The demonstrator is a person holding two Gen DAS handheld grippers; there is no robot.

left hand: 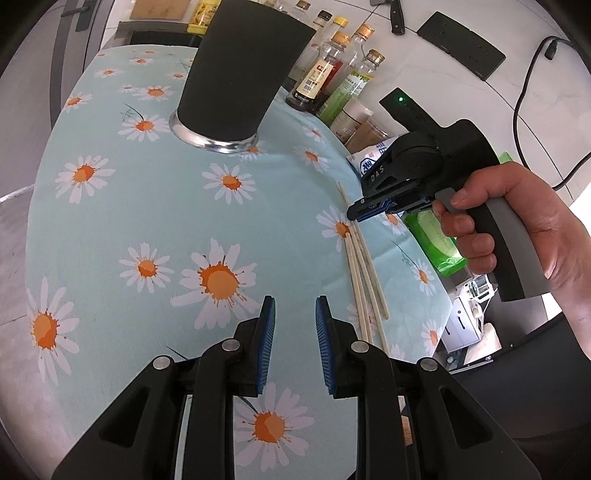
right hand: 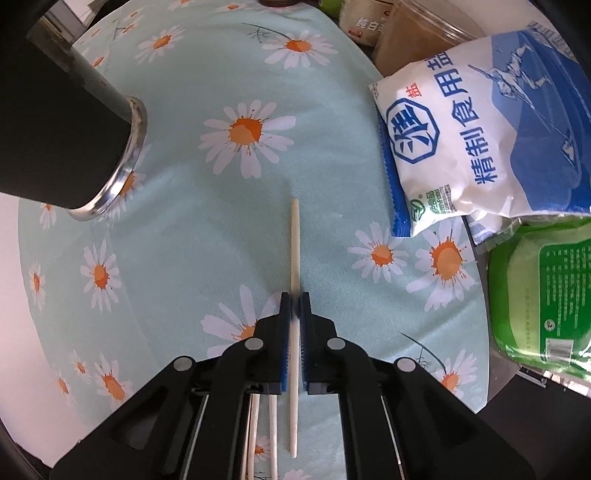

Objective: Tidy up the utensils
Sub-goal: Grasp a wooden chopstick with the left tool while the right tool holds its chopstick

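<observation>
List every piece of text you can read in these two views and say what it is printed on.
"DAS": white letters on the black body of the right tool.
"精制食用盐": large blue characters on the white and blue salt bag.
"盐": small red character near that bag's hexagonal logo.
"纯白": partial label on a white package behind the table.
Sauce bottle labels and the green package print: too small or blurred to read.

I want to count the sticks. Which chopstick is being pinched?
The chopstick between the right gripper fingers, pointing toward the salt bag side. The other chopsticks lie loose on the tablecloth.
</observation>
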